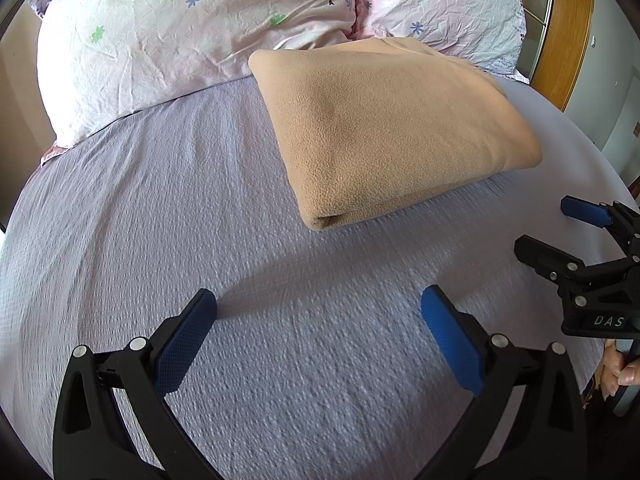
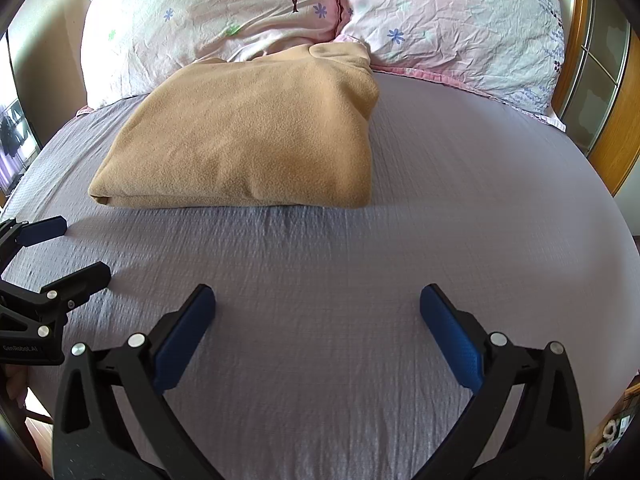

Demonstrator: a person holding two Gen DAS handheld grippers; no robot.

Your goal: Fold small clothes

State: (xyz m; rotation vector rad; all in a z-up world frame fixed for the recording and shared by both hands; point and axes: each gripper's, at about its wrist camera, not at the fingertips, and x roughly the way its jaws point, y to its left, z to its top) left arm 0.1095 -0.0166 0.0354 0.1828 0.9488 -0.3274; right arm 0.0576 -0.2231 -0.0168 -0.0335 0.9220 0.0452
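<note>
A tan fleece garment lies folded into a thick rectangle on the lavender bed sheet, its far edge against the pillows. It also shows in the right wrist view. My left gripper is open and empty, hovering over bare sheet in front of the garment. My right gripper is open and empty, also over bare sheet short of the garment. Each gripper shows at the side of the other's view: the right one, the left one, both open.
Two pink floral pillows lie at the head of the bed. A wooden headboard and door frame stand at the right. The bed's right edge drops off near the right gripper.
</note>
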